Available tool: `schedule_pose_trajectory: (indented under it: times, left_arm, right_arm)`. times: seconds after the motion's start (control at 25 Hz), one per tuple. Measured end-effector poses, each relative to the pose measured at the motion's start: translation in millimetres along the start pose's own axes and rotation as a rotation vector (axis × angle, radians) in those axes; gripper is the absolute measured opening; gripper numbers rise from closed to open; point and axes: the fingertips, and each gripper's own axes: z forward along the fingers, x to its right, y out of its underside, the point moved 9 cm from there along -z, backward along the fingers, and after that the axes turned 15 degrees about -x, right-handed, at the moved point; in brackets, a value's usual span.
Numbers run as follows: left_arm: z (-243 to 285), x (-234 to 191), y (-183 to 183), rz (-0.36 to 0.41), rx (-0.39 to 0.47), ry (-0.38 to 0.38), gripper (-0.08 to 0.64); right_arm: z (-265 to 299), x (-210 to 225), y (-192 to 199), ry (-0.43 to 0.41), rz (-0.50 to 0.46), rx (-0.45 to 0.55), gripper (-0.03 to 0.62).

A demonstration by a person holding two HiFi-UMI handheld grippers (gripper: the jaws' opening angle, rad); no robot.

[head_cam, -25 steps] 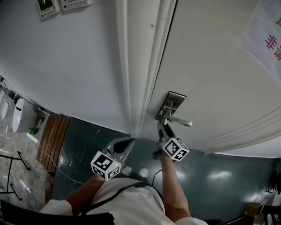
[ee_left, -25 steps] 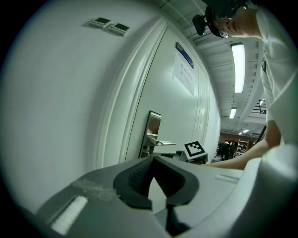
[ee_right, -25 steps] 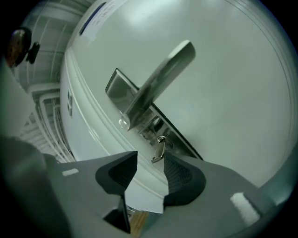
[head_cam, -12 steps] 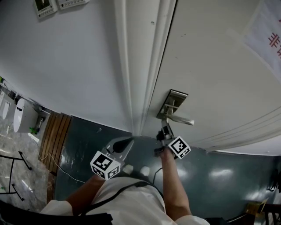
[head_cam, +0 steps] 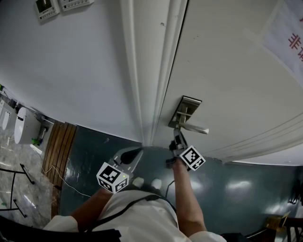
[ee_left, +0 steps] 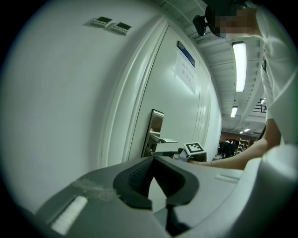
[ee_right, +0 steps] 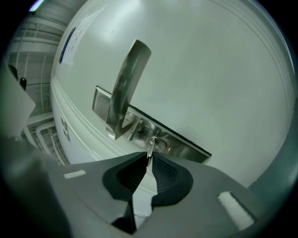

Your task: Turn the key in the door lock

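Observation:
On the white door [head_cam: 227, 80] a steel lock plate [head_cam: 184, 111] carries a lever handle [head_cam: 193, 128]. Below the handle a small metal key [ee_right: 150, 148] sticks out of the cylinder. My right gripper [ee_right: 149, 160] points level at it. Its jaws have just been closing, and the tips now pinch the key's bow. In the head view this gripper [head_cam: 177, 140] sits right under the handle. My left gripper [head_cam: 134, 154] hangs low beside the door frame, away from the lock. Seen in its own view, the left gripper [ee_left: 152, 159] is shut on nothing.
The door frame [head_cam: 151, 71] runs down just left of the lock. Two wall panels [head_cam: 47, 7] sit high on the left wall. A printed notice [head_cam: 289, 38] hangs on the door at upper right. Wooden boards [head_cam: 57, 146] lie on the floor at left.
The right gripper's jaws went from wide open to closed on the key, and its marker cube rolled slightly. The left gripper stayed where it was.

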Motion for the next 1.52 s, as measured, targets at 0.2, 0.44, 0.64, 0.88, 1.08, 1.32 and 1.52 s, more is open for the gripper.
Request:
schedule_pose_trajectory:
  times: [0.2, 0.44, 0.64, 0.88, 1.08, 1.32, 1.52]
  left_arm:
    - [1, 1, -1, 0.003, 0.006, 0.01, 0.006]
    - [2, 1, -3, 0.01, 0.012, 0.022, 0.006]
    - [-2, -3, -1, 0.008, 0.012, 0.022, 0.006]
    - [-4, -7, 0, 0.008, 0.012, 0.032, 0.006]
    - [-5, -10, 0, 0.018, 0.01, 0.047, 0.006]
    - [-5, -14, -2, 0.035, 0.01, 0.065, 0.006]
    - [-5, -18, -2, 0.046, 0.008, 0.08, 0.006]
  right_arm:
    - [2, -7, -2, 0.027, -0.092, -0.013, 0.044]
    - [3, -11, -3, 0.112, -0.2, -0.036, 0.044]
    - [2, -14, -3, 0.218, -0.335, -0.062, 0.046]
    - [5, -23, -1, 0.334, -0.487, -0.086, 0.049]
    - [6, -28, 1, 0.421, -0.6, -0.111, 0.052]
    - [9, -32, 3, 0.513, -0.704, -0.131, 0.054]
    - [9, -34, 5, 0.546, -0.737, -0.125, 0.055]
